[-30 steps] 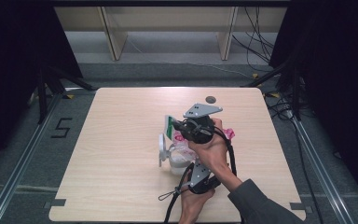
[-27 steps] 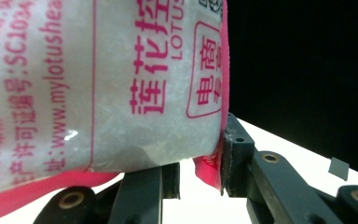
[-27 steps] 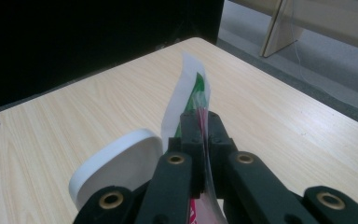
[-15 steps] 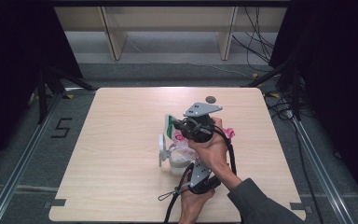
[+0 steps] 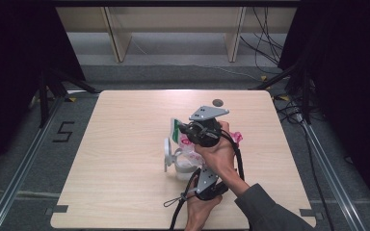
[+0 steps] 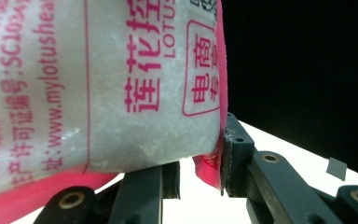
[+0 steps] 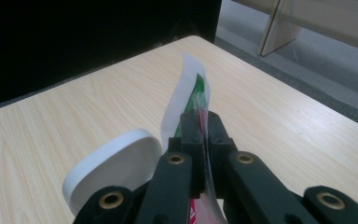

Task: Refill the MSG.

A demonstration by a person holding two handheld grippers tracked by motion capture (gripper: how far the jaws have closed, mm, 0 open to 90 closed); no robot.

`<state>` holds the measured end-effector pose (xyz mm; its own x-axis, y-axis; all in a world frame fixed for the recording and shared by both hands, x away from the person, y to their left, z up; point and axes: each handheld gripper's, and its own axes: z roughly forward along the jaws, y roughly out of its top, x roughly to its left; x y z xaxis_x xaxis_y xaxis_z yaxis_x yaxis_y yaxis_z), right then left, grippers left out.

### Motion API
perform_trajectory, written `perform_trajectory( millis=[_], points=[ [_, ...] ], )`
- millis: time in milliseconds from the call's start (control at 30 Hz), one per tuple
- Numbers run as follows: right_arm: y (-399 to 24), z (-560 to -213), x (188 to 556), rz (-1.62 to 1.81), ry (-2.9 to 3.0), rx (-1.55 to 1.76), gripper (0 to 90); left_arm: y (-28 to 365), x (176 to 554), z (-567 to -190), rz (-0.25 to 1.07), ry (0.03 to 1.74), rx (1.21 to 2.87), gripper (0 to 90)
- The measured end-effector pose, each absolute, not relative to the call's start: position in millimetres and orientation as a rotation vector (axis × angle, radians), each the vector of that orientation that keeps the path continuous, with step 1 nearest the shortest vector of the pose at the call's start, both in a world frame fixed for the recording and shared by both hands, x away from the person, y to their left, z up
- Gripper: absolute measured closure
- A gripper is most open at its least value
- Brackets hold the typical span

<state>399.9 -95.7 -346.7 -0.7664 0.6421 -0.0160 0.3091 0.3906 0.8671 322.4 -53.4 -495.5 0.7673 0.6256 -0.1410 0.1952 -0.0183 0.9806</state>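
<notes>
A translucent plastic bag (image 5: 189, 153) printed in pink lay at the centre of the high view, a little right of the desk's (image 5: 125, 159) middle, its contents too cloudy to make out. The left gripper (image 5: 206, 183), low in the frame near the desk's front edge, had its jaws part-way closed on the bag's lower pink seam; in the left gripper view the bag (image 6: 98, 84) covered the upper left, pink lettering across it, with the seam pressed against the right jaw. The right gripper (image 5: 192, 131), above it in the frame, held its jaws tight on a thin white-and-green strip (image 7: 191, 93) at the bag's top, which stood up between them in the right gripper view. A white rounded disc (image 5: 166, 154) sat on edge just left of the bag; what it belonged to could not be told. A small dark round spot (image 5: 217, 102) lay near the far edge. Open desk stretched left and toward the far side. The hands covered much of the bag's right half.
</notes>
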Motion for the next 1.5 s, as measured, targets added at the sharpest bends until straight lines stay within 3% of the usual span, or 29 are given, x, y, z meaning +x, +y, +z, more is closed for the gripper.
perform_trajectory(
  millis=[1500],
  points=[
    [-94.2,-349.9,401.0,1.315,2.316,0.816,89.8,-53.7,321.3,-494.9,0.395,0.670,1.588,72.2]
  ],
)
